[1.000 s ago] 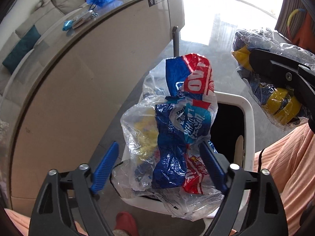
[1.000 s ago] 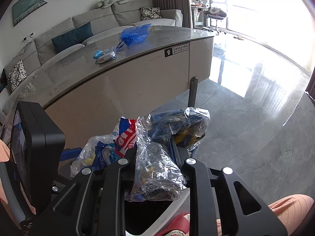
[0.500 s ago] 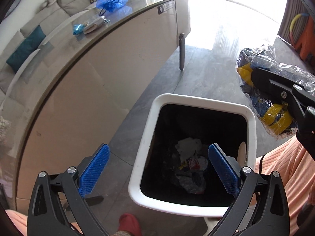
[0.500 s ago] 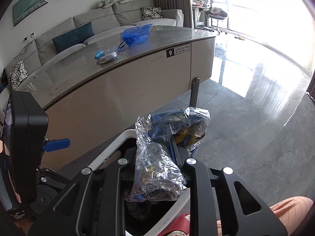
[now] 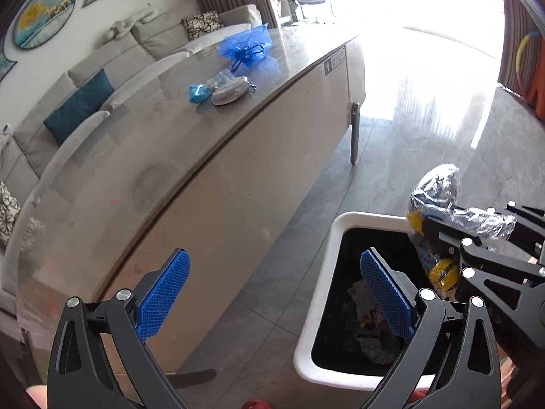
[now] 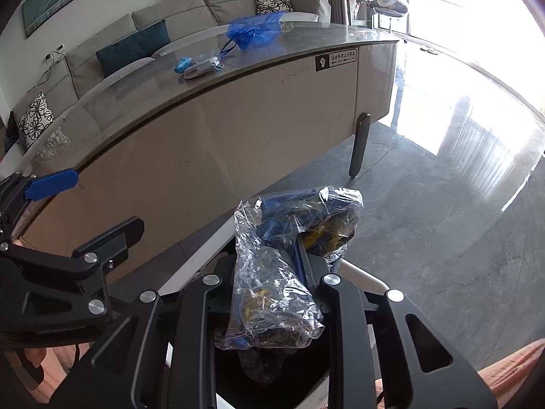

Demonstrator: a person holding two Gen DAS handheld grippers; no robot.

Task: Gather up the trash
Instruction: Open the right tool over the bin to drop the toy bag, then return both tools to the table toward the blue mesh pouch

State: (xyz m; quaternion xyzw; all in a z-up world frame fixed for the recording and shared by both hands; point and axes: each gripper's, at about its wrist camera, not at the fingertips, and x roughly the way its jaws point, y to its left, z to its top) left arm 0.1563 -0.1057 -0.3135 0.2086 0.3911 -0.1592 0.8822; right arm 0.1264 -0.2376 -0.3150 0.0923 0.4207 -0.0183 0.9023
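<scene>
My left gripper (image 5: 274, 293) is open and empty, beside and above the white trash bin (image 5: 315, 310) on the floor. The bin holds crumpled wrappers (image 5: 369, 320). My right gripper (image 6: 272, 266) is shut on a clear plastic bag (image 6: 276, 289) with blue and yellow wrappers inside, held over the bin's open top. That bag also shows in the left wrist view (image 5: 436, 191), at the bin's far right corner. On the long table lie a blue plastic bag (image 5: 247, 47) and small wrappers (image 5: 221, 90).
The long curved table (image 5: 170, 156) stands left of the bin, with a dark leg (image 5: 354, 133). A grey sofa (image 5: 85, 78) runs behind it. Shiny grey floor (image 6: 442, 187) spreads to the right. The person's legs are at the lower edge.
The left gripper opened and dropped its red and blue bag into the bin, then swung left and up toward the table. The right gripper moved its bag over the bin.
</scene>
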